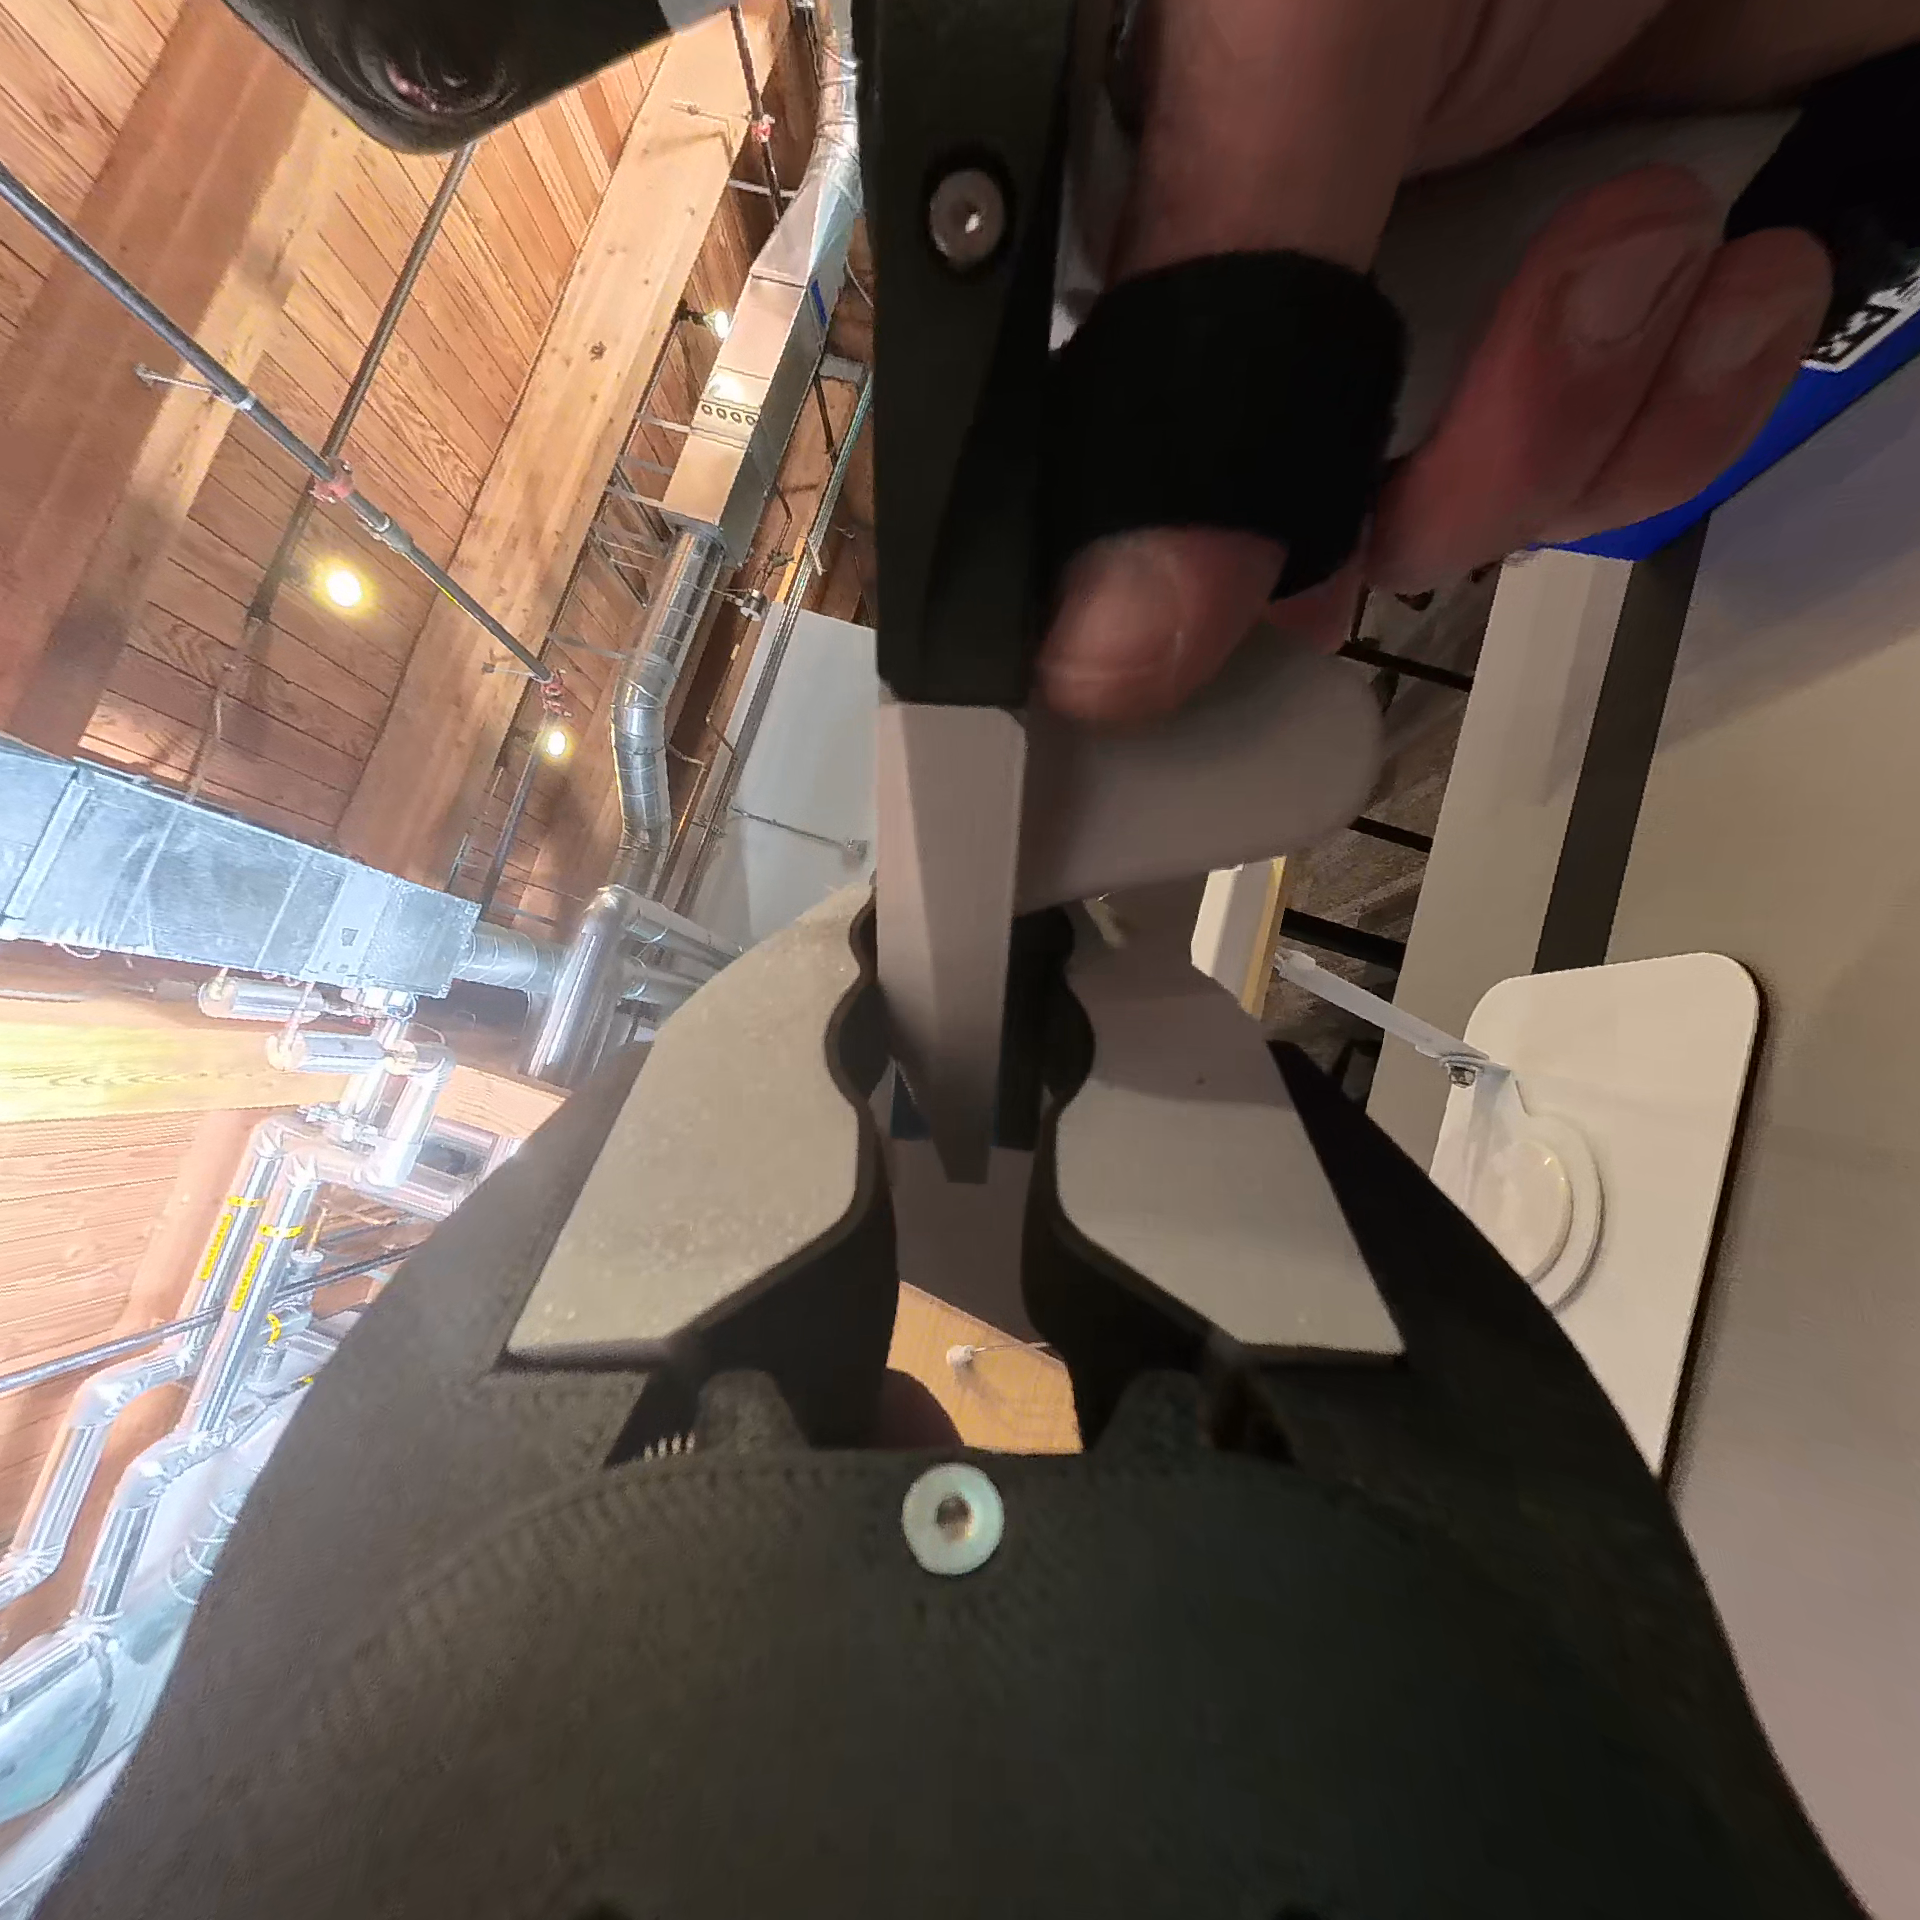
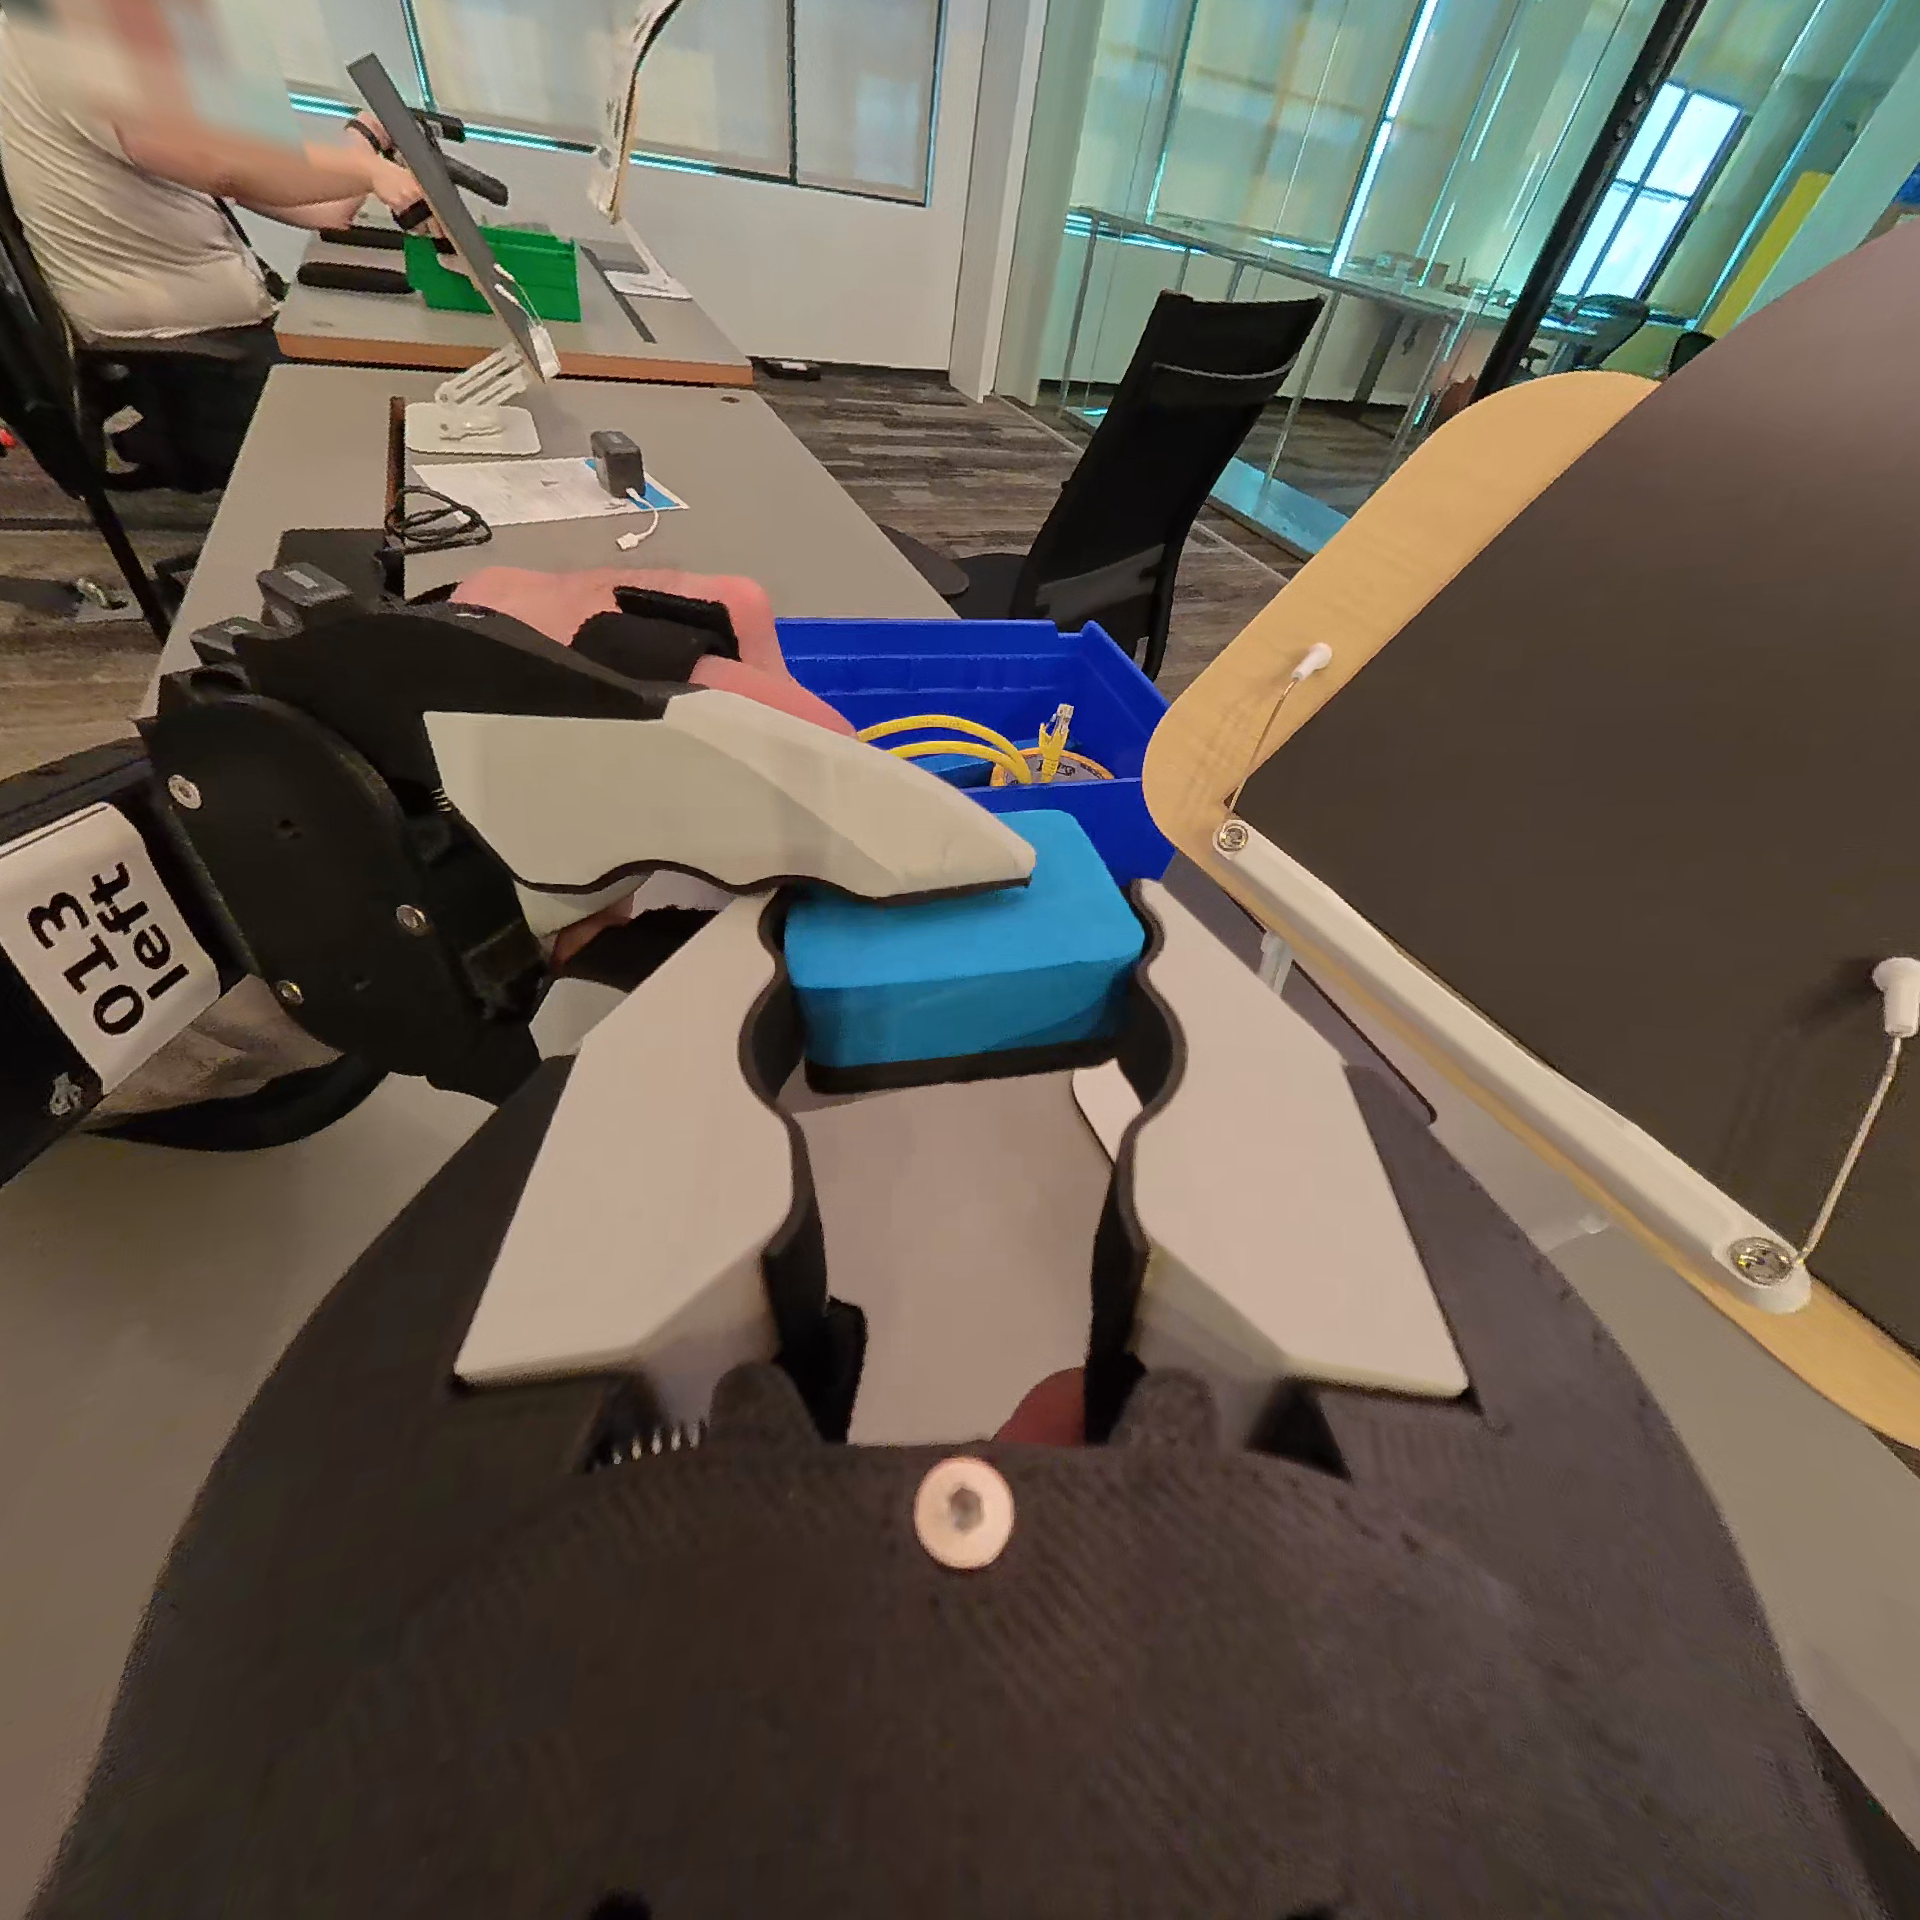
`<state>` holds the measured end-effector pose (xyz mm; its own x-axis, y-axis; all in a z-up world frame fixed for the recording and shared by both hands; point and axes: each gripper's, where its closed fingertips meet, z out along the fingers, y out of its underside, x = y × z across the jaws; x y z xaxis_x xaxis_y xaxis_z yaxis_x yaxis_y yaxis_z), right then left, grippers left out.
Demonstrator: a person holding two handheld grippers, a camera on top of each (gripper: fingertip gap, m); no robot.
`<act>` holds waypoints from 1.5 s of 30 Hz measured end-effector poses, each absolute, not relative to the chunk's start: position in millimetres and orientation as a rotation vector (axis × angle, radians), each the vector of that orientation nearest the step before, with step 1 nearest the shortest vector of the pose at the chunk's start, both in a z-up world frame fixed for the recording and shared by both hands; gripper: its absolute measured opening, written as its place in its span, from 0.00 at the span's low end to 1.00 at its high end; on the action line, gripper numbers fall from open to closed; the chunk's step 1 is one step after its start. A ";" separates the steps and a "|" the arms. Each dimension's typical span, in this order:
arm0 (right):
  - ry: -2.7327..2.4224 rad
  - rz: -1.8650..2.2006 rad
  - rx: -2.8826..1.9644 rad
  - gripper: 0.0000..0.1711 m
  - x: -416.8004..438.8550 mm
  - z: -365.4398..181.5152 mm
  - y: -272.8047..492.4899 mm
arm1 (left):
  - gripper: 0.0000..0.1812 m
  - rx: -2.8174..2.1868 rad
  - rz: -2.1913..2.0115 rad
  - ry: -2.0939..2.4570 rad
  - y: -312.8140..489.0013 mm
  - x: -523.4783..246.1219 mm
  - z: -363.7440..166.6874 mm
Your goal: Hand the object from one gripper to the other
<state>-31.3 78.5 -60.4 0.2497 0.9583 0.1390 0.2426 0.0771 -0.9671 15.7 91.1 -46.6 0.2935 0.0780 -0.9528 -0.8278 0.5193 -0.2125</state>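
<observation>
A blue foam block [image 2: 956,977] with a black base is held above the grey table between the fingertips of my right gripper [image 2: 961,935], which is shut on its two sides. My left gripper comes in from the left. Its upper finger [image 2: 748,800] lies flat on the block's top, and its lower finger is hidden below. In the left wrist view my left gripper [image 1: 961,997] closes around the block. There one grey finger [image 1: 945,935] of the right gripper covers almost all of the block, leaving a blue sliver [image 1: 902,1107].
A blue bin [image 2: 1101,675] with yellow cable sits just behind the block. A dark, wood-edged panel [image 2: 1558,831] stands close on the right. The grey table [image 2: 208,1299] extends left and back with a stand, papers and a charger. A black chair [image 2: 1174,468] and a person [image 2: 125,208] are farther off. The left gripper's tips are roughly 4 cm from the right gripper's.
</observation>
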 end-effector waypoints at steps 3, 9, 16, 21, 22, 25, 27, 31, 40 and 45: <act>-1.213 0.843 -1.409 0.34 -32.2 -60.9 78.7 | 0.15 -0.831 0.715 1.115 92.2 14.6 -46.8; -1.187 0.916 -1.388 0.34 -29.7 -53.1 76.9 | 0.20 -0.838 0.679 1.111 92.3 11.9 -45.0; -1.166 1.085 -1.357 0.34 -26.4 -43.6 69.1 | 0.21 -0.873 0.573 1.050 91.4 7.7 -38.5; -1.202 1.119 -1.367 0.34 -23.9 -48.3 66.6 | 0.15 -0.851 0.596 1.070 89.4 8.3 -40.5; -1.206 1.113 -1.368 0.34 -23.3 -48.4 66.4 | 0.15 -0.848 0.597 1.068 89.3 8.8 -40.8; -1.207 1.135 -1.352 0.34 -21.5 -45.0 63.9 | 0.14 -0.841 0.575 1.056 87.1 9.8 -39.0; -1.209 1.193 -1.333 0.34 -19.9 -41.5 59.5 | 0.14 -0.831 0.553 1.056 84.1 10.1 -37.2; -1.213 1.385 -1.267 0.35 -14.5 -32.7 47.4 | 0.14 -0.817 0.481 1.054 76.5 11.4 -32.9; -1.304 1.696 -1.112 0.46 -0.4 -25.7 17.5 | 0.14 -0.724 0.319 1.115 49.4 28.3 -30.4; -1.314 1.792 -1.038 0.42 11.7 -21.5 13.1 | 0.14 -0.703 0.269 1.108 39.4 30.5 -23.8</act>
<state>11.7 13.1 -21.5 -0.4545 0.8663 -0.2073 -0.0630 -0.2634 -0.9626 30.5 39.4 -23.8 0.4412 -0.1388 -0.8866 -0.5303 0.7567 -0.3823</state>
